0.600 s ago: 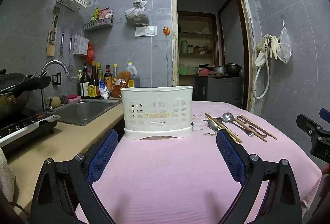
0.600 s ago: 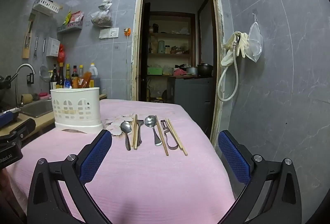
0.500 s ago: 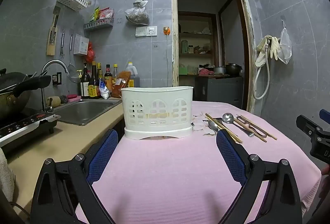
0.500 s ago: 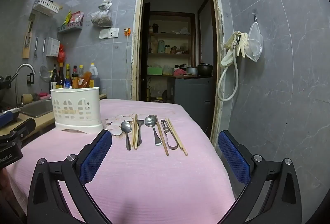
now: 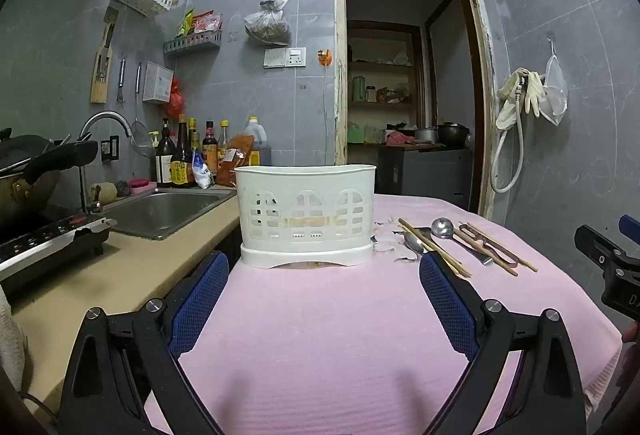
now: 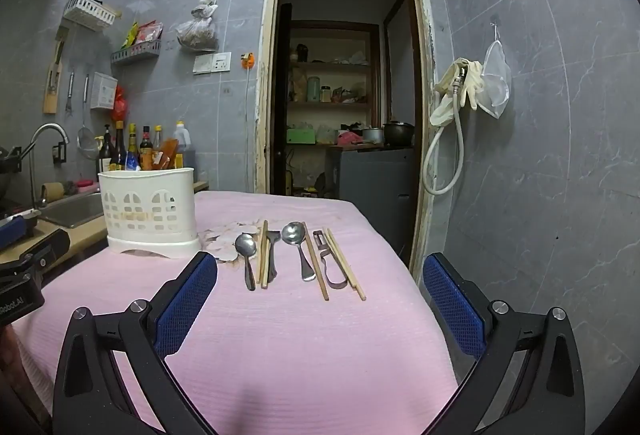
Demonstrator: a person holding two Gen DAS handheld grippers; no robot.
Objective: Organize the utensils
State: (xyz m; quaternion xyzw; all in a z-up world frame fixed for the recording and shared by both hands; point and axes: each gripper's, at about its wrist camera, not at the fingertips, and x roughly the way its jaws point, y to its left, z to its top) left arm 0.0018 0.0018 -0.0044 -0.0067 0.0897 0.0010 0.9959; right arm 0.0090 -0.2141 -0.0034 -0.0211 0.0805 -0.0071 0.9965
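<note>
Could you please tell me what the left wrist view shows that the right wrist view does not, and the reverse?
Only the left wrist view shows the black pan and the induction cooker on the counter beside the sink, and the open left gripper aimed at the white utensil basket. Only the right wrist view shows the open right gripper facing the utensil row squarely, so the peeler reads clearly. Both show the basket, the spoons, the chopsticks and the pink tablecloth.
</note>
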